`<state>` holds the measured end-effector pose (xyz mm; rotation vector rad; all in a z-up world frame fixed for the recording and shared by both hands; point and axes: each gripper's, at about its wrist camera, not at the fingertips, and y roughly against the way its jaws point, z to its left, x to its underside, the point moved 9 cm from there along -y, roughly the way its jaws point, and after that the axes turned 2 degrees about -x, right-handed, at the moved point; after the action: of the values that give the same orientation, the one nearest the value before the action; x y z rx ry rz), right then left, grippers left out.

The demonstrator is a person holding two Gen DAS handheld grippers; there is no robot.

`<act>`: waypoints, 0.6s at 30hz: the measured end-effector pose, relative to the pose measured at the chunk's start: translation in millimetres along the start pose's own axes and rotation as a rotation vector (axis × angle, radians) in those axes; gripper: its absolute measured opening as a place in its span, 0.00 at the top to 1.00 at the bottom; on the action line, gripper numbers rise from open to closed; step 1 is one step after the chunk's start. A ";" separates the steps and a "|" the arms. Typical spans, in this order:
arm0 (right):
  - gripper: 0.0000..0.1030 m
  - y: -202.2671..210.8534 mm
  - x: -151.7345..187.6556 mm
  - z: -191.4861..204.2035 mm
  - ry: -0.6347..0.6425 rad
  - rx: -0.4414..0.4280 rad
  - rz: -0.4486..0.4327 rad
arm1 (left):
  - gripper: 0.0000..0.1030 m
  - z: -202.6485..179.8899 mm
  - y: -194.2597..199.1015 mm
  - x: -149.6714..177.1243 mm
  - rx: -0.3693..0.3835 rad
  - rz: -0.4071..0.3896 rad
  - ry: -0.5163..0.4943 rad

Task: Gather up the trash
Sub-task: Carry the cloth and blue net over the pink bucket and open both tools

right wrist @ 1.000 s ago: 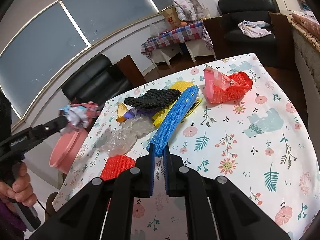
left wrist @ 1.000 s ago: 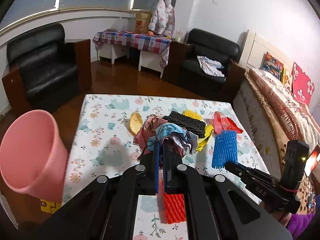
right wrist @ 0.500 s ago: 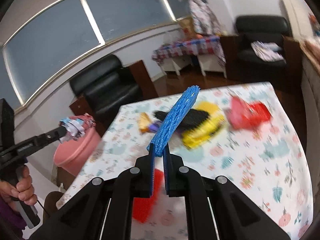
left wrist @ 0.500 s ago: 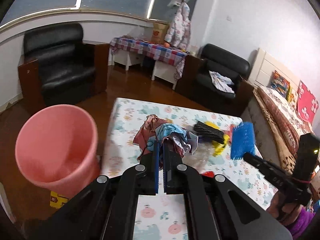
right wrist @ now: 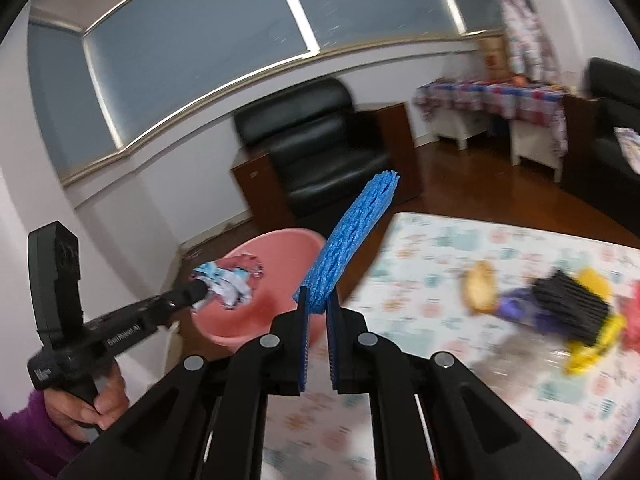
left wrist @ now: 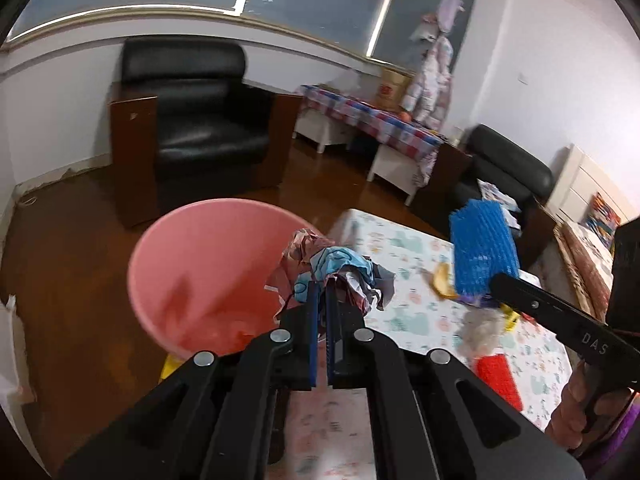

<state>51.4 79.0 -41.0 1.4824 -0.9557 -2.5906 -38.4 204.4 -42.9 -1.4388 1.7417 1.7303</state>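
Observation:
My left gripper [left wrist: 319, 294] is shut on a crumpled multicoloured wrapper [left wrist: 332, 270] and holds it over the right rim of the pink bin [left wrist: 200, 276]. The wrapper [right wrist: 230, 278] also shows above the bin [right wrist: 260, 316] in the right wrist view. My right gripper [right wrist: 317, 306] is shut on a blue foam net [right wrist: 352, 240], held upright in the air near the bin, over the table's left end. The net [left wrist: 480, 256] also shows in the left wrist view.
The floral table [right wrist: 460, 360] holds a black foam net [right wrist: 572, 308], yellow trash [right wrist: 592, 352], a banana peel [right wrist: 480, 288] and a red foam net [left wrist: 500, 384]. A black armchair [left wrist: 196, 128] stands behind the bin. Wood floor surrounds the table.
Both grippers have swung left from the table toward the pink bin, carrying the wrapper and the blue net. The wrapper is now over the bin's rim.

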 end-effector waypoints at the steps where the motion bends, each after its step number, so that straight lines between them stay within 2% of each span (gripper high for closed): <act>1: 0.93 -11.1 -0.5 8.5 0.009 -0.014 0.018 | 0.98 6.3 0.7 0.3 -0.010 -0.002 0.004; 10: 0.93 -81.0 10.6 50.8 0.023 -0.060 0.137 | 0.98 47.1 -1.7 5.9 -0.067 0.009 0.044; 18: 0.92 -103.9 22.7 57.2 0.021 -0.050 0.188 | 0.97 61.2 -12.1 9.2 -0.085 0.032 0.057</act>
<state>23.4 185.5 -90.5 1.3349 -0.9696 -2.4440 -59.0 256.7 -71.4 -1.5178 1.7487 1.8165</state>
